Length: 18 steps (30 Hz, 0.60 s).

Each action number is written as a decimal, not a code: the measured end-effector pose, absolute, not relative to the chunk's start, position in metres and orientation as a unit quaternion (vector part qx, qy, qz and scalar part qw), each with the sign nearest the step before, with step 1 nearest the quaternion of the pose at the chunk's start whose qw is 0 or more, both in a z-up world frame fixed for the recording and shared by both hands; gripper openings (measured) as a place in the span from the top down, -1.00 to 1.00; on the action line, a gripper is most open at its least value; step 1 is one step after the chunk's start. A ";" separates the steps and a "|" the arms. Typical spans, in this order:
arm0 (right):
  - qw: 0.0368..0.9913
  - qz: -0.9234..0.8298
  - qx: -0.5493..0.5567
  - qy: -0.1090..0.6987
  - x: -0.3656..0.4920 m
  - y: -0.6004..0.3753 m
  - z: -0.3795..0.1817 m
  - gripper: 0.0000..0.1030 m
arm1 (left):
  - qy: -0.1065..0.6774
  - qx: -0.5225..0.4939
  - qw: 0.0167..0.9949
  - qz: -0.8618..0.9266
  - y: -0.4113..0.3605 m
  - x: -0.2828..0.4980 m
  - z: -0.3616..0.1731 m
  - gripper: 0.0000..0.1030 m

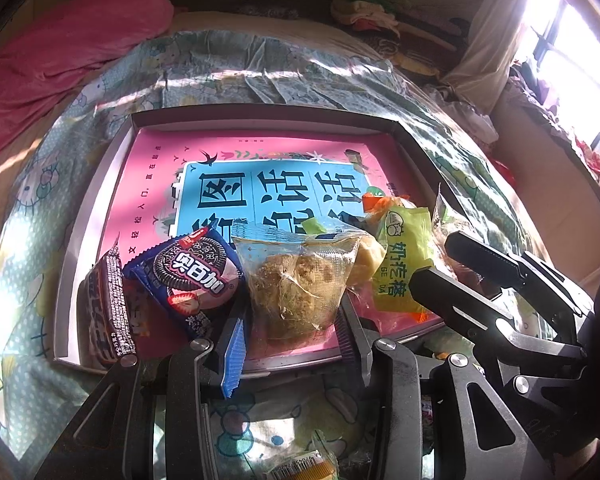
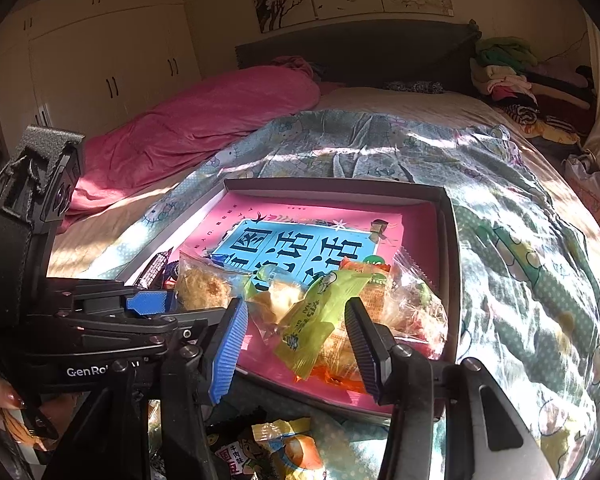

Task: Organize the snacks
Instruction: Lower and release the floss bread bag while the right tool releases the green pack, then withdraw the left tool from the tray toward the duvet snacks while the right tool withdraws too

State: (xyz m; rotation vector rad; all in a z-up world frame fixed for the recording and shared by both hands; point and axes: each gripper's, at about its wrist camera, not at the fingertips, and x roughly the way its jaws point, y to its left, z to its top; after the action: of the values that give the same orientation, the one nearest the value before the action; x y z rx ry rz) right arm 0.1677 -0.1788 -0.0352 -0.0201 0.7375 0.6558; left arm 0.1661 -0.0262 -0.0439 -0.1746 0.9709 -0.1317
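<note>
left wrist view: cookie pack (image 1: 192, 268) leftmost, clear bun bag (image 1: 296, 280) between the parted left gripper (image 1: 292, 332) jaws, not visibly pinched.
right wrist view: right gripper (image 2: 296, 344) spread wide, green packet (image 2: 316, 320) just ahead, long axis slanting away.
box (image 2: 448, 248): holds a pink book (image 2: 340, 236) and all these snacks.
nearer arm: right, for the green packet.

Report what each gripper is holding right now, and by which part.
Nothing is held. The left gripper stands open around the clear pastry bag without clamping it; the right gripper is open near the green snack packet.
</note>
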 end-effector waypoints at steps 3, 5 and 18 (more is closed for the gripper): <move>0.880 0.315 -0.007 0.356 0.168 -0.180 -0.035 0.01 | 0.467 -0.084 0.878 -0.063 -0.026 0.167 -0.044 0.17; 0.879 0.315 -0.006 0.359 0.168 -0.180 -0.036 0.01 | 0.468 -0.083 0.878 -0.062 -0.027 0.167 -0.044 0.17; 0.878 0.310 0.004 0.364 0.171 -0.184 -0.037 0.01 | 0.472 -0.080 0.876 -0.062 -0.028 0.166 -0.044 0.15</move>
State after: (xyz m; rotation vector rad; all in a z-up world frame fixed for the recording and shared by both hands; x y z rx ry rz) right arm 0.1712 -0.1838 -0.0366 0.0081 0.7589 0.6472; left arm 0.1663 -0.0275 -0.0436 -0.1665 0.9862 -0.1301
